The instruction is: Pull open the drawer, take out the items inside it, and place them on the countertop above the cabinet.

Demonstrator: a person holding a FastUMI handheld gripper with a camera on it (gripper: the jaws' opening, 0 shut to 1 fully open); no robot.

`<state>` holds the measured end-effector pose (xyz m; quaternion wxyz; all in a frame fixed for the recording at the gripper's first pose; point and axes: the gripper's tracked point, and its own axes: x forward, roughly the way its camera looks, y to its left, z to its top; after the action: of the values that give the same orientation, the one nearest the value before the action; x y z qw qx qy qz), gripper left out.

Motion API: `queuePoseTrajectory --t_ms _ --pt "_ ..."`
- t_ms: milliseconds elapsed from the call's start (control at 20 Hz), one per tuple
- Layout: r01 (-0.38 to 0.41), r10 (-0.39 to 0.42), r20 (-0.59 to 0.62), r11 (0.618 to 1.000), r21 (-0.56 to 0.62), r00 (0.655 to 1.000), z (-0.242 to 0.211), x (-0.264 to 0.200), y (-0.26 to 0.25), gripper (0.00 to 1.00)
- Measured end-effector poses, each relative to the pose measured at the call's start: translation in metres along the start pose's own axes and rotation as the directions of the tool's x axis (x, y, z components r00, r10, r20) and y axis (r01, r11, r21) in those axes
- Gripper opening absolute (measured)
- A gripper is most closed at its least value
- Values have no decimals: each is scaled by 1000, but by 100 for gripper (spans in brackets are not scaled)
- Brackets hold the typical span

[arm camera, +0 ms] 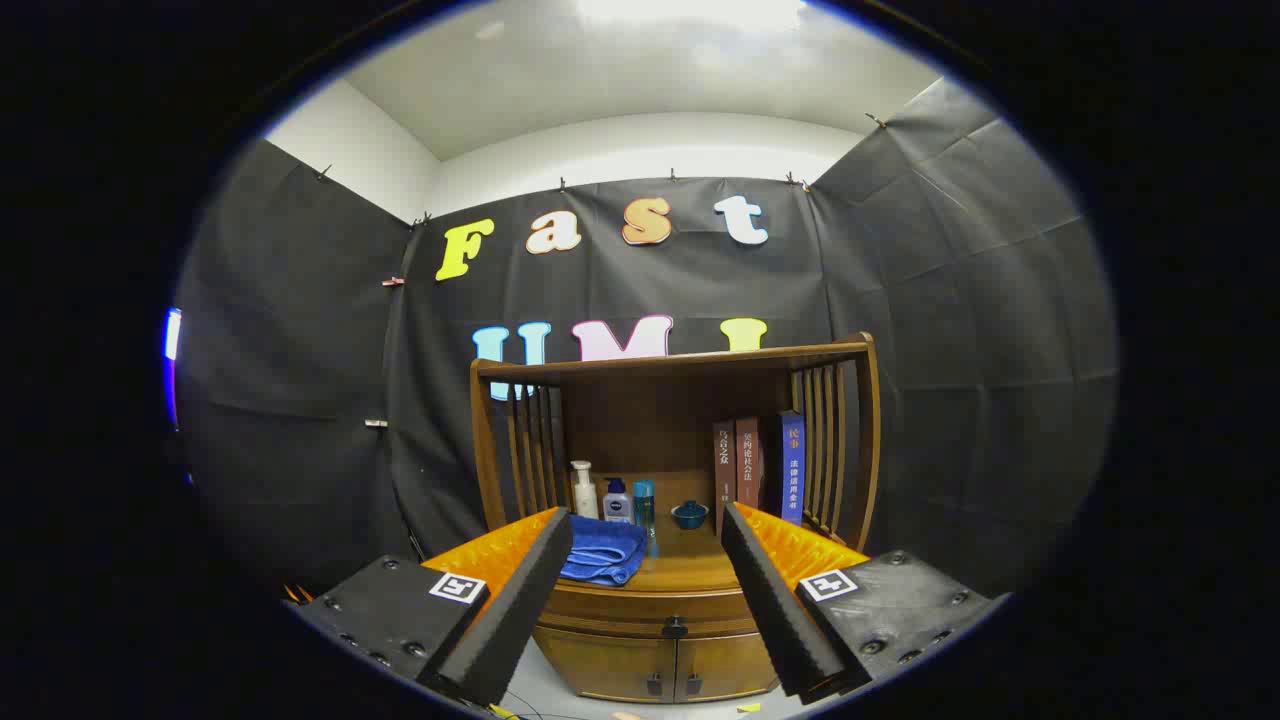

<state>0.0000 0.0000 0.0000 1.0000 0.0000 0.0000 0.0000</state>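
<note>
Gripper (648,600) is held wide open, nothing between the fingers, well back from the wooden cabinet (672,520). Drawer (650,608) is seen shut under the countertop (690,572), its dark knob (675,628) between the fingertips. Folded blue towel (603,549), three bottles, small teal bowl (689,514) and upright books (760,473) are seen on the countertop.

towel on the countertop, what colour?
Blue towel, gripper view, beyond the open gripper.

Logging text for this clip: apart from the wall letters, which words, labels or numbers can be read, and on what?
Books: spine print too small to read.
Bottles: labels too small to read.
Markers on the tongs: coded squares, no words.
The tongs are open and empty, with the cabinet beyond them.
</note>
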Motion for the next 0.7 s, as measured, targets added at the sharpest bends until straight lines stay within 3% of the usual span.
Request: queuePoseTrajectory --t_ms 700 --pt "-7 7 0 999 -31 1000 7 -4 6 98"
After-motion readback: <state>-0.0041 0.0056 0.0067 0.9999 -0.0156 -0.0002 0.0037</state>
